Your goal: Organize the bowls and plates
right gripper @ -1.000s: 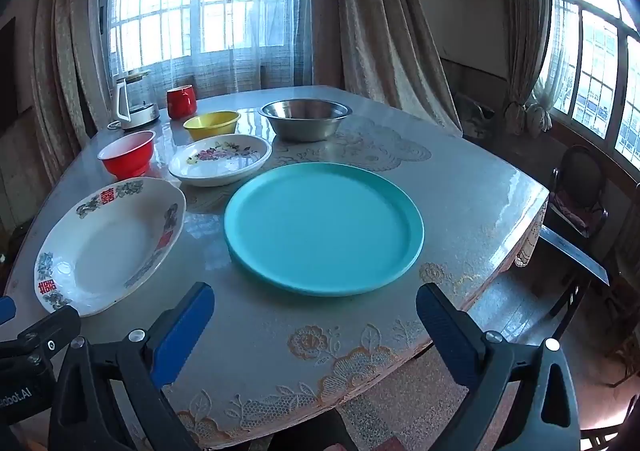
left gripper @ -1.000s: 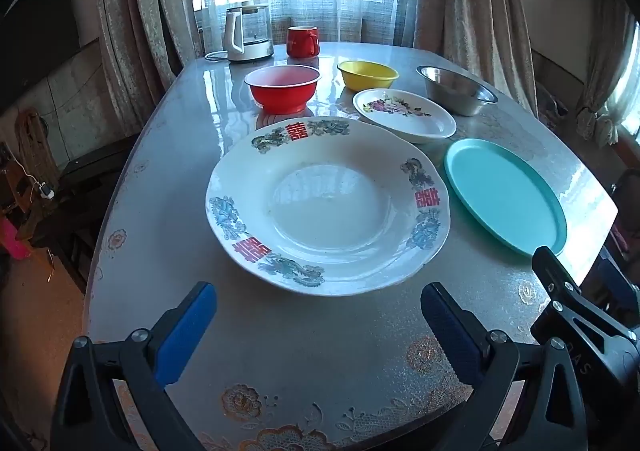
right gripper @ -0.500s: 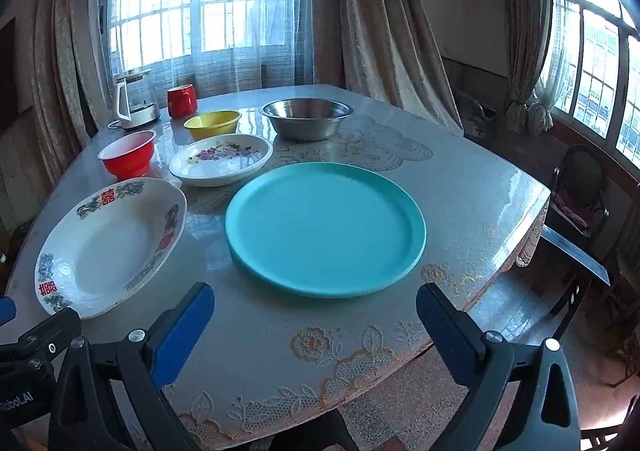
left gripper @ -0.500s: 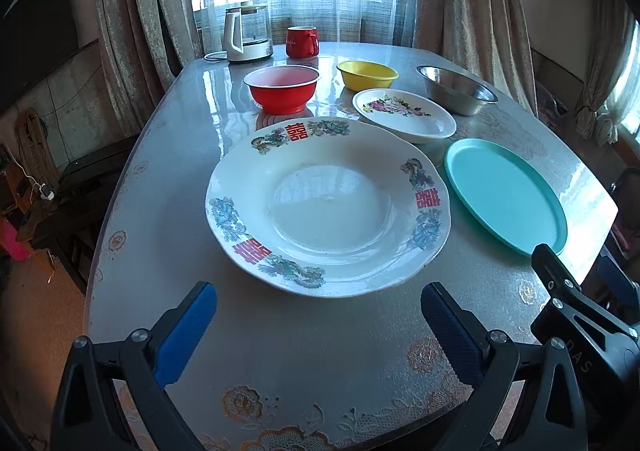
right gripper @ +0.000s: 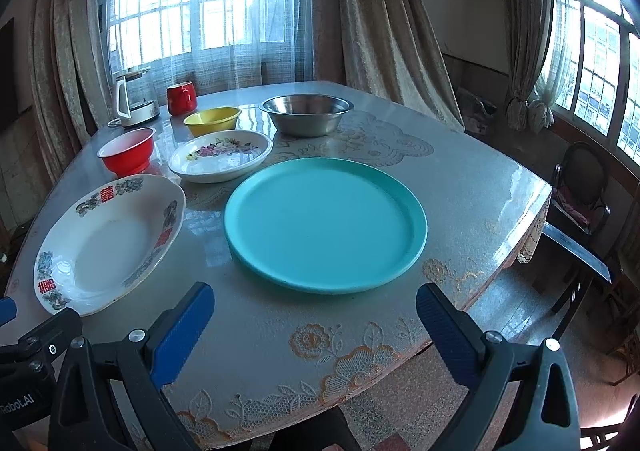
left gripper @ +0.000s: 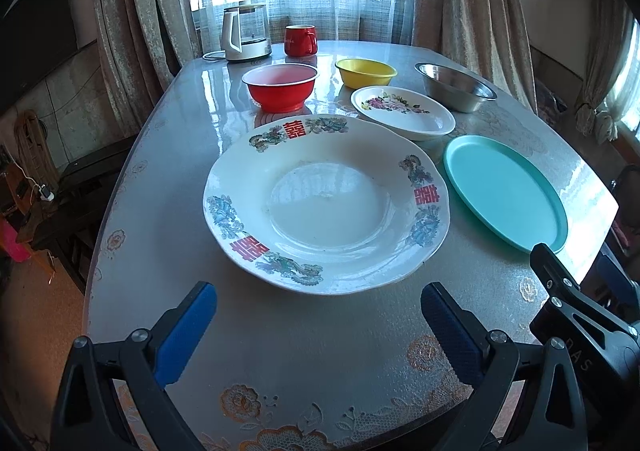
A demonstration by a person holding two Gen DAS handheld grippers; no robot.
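A large white plate with red and blue rim patterns (left gripper: 326, 203) (right gripper: 106, 241) lies just beyond my left gripper (left gripper: 318, 321), which is open and holds nothing. A flat teal plate (right gripper: 324, 223) (left gripper: 506, 191) lies in front of my right gripper (right gripper: 314, 315), also open with nothing in it. Further back sit a small white floral plate (left gripper: 402, 113) (right gripper: 220, 155), a red bowl (left gripper: 280, 87) (right gripper: 128, 151), a yellow bowl (left gripper: 366, 73) (right gripper: 212, 121) and a steel bowl (left gripper: 456, 87) (right gripper: 306, 113).
A kettle (left gripper: 244, 33) (right gripper: 134, 97) and a red mug (left gripper: 300, 40) (right gripper: 182, 97) stand at the table's far end by the curtained window. The table edge (right gripper: 520, 251) drops off to the right, with a dark chair (right gripper: 580, 191) beyond it.
The right wrist view has edged slightly toward the teal plate. The left gripper and all dishes stay where they were.
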